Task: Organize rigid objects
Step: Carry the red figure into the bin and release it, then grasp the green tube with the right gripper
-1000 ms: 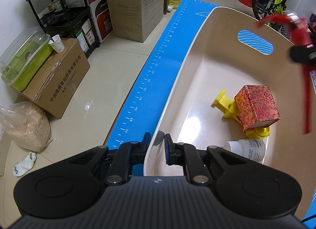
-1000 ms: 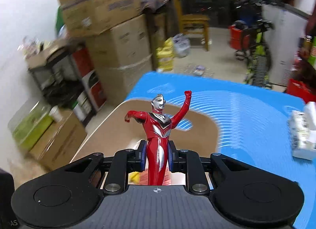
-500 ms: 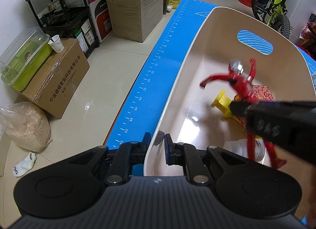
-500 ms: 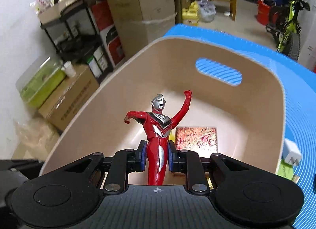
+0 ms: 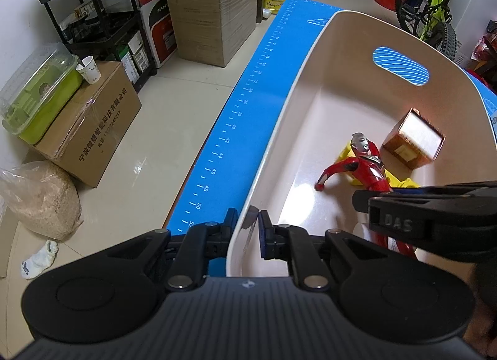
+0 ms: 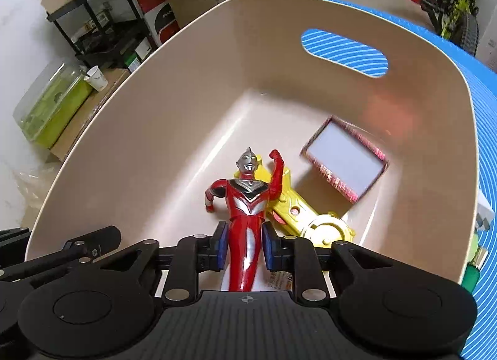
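A beige plastic bin (image 5: 310,49) (image 6: 139,105) stands on a blue mat (image 5: 242,117). My left gripper (image 5: 247,232) is shut on the bin's near rim. My right gripper (image 6: 243,246) is low inside the bin, its pads slightly parted beside the legs of a red and silver hero figure (image 6: 248,201) (image 5: 363,167); the figure lies on the bin floor, partly on a yellow toy (image 6: 304,217). A red patterned box (image 6: 344,161) (image 5: 413,139) is tipped over and blurred near the far wall. A white bottle is mostly hidden under the right gripper.
Cardboard boxes (image 5: 211,8), a black shelf rack (image 5: 102,27) and a green lidded container (image 5: 37,95) stand on the floor left of the mat. A bicycle (image 5: 435,8) is at the back right. Small items (image 6: 478,235) lie on the mat right of the bin.
My right gripper lowered the figure into the bin, laid it on the yellow toy and loosened its pads. The red box was knocked over toward the far wall. My left gripper stayed put.
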### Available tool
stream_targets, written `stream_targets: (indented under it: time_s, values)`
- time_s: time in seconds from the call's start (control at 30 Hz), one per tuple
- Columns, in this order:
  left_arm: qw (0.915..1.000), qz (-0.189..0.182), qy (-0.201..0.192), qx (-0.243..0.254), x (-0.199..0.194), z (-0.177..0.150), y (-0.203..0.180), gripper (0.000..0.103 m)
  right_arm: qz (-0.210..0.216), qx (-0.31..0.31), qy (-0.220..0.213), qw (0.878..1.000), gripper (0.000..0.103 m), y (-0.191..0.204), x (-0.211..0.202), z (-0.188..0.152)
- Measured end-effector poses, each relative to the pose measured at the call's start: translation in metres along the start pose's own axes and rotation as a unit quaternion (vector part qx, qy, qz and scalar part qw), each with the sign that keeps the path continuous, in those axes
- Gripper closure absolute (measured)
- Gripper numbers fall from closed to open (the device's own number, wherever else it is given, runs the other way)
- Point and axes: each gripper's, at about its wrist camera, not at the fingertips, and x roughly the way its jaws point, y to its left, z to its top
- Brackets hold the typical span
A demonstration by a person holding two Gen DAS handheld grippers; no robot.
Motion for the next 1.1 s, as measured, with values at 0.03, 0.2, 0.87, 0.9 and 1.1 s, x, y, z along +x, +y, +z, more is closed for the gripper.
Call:
stream_targets:
  time_s: [0.03,0.2,0.87,0.9,1.1]
  values:
    - [1.0,-0.001,0.0,-0.001,0.0,0.0,0.0,0.087,-0.002,-0.002,-0.006,1.0,0.054,-0.001,-0.004,0.0]
    - [1.0,-0.001,0.0,0.0,-0.001,0.0,0.001,0.087,0.011,-0.016,-0.045,0.999,0.038,-0.007,-0.033,0.003]
    - [1.0,0.0,-0.001,0.001,-0.001,-0.001,0.001,0.087,-0.087,0.062,-0.129,0.986,0.021,-0.115,-0.118,-0.021]
    - [1.0,0.0,0.0,0.001,-0.001,-0.001,0.001,0.087,-0.092,0.071,-0.123,0.986,0.021,-0.124,-0.117,-0.024]
    - [1.0,0.0,0.0,0.0,-0.001,-0.001,0.001,0.087,-0.124,0.101,-0.077,0.984,0.021,-0.161,-0.086,-0.05]
